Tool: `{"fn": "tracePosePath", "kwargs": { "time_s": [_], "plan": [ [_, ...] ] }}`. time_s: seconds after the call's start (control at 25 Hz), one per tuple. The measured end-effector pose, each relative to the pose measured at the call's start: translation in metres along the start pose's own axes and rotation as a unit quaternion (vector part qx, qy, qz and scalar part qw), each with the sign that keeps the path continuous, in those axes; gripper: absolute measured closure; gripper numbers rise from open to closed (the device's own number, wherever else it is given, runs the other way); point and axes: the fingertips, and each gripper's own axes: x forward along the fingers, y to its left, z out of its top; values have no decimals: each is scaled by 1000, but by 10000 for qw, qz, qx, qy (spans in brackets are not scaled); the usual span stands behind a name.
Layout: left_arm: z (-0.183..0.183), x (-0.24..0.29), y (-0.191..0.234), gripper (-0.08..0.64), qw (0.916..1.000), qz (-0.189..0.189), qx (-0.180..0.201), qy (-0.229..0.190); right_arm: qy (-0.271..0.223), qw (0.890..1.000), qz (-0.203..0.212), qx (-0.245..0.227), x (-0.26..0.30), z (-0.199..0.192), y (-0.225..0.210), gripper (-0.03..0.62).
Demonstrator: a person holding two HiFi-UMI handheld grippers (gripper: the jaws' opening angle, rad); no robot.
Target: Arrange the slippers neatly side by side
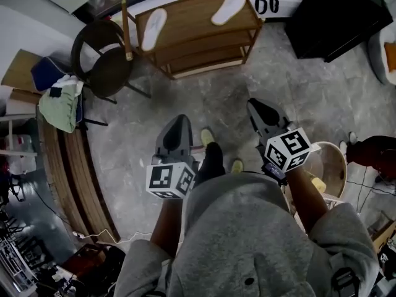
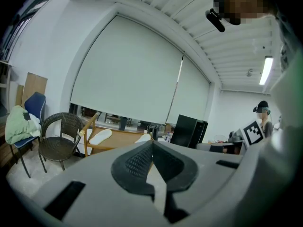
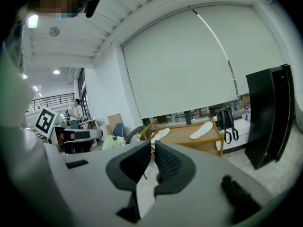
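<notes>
Slippers, white, two: one slipper (image 1: 154, 28) at the left edge of the wooden shelf (image 1: 192, 22), other slipper (image 1: 228, 8) near its right edge; open grey floor (image 1: 204, 98) before me; chair (image 1: 105, 60) left, black cabinet (image 1: 337, 17) right; my left gripper (image 1: 178, 121) and right gripper (image 1: 257, 105) jaws closed, empty.

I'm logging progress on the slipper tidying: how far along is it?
Done: nothing yet. The left slipper and right slipper lie far apart, at opposite ends of the wooden shelf. In hand: nothing. The left gripper and right gripper are held back from the shelf, jaws closed and empty. Left: approach, bring one slipper beside the other, and align them.
</notes>
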Motion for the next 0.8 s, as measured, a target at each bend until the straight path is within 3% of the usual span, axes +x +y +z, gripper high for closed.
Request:
{"fn": "tracePosePath", "kwargs": {
  "time_s": [0.8],
  "plan": [
    [44, 57, 84, 545, 9998, -169, -70, 94, 57, 9998, -131, -154, 106, 45, 5, 552]
  ]
}}
